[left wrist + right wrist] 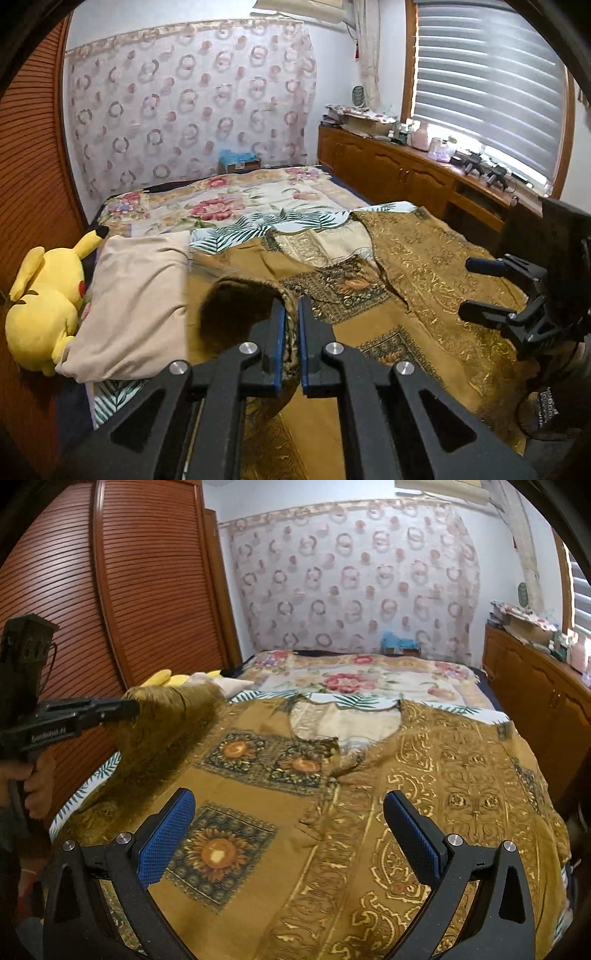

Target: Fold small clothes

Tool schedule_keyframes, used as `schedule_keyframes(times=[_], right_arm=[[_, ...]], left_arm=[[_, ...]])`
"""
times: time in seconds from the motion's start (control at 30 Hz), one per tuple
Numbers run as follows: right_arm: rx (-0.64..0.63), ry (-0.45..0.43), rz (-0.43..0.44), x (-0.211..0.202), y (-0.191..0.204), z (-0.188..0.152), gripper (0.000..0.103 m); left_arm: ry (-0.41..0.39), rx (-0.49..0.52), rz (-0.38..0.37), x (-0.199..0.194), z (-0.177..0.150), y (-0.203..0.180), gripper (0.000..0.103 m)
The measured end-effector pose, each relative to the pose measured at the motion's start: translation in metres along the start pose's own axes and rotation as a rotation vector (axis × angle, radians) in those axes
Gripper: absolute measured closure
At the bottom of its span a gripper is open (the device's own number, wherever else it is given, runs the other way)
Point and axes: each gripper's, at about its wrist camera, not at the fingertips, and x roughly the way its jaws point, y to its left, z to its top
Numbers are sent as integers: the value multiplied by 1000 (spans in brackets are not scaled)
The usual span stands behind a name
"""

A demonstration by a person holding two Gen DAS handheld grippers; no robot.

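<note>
A mustard-gold printed garment with sunflower squares and gold paisley bands lies spread flat across the bed, neckline at the far end, directly beneath and ahead of my right gripper. Its left sleeve edge is lifted off the bed, pinched in my left gripper.

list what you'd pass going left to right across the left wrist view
yellow plush toy → beige pillow → left hand-held gripper pinching the brown patterned garment → right hand-held gripper, jaws open
</note>
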Motion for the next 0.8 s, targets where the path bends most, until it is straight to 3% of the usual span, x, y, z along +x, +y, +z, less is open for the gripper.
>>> schedule_keyframes(times=[0.37, 0.8], right_arm=[[-27, 21, -3, 7, 3, 1, 0], [-190, 98, 87, 57, 61, 30, 4]], left_arm=[[-23, -61, 72, -18, -20, 21, 77], [-10, -151, 143, -28, -66, 55, 73]])
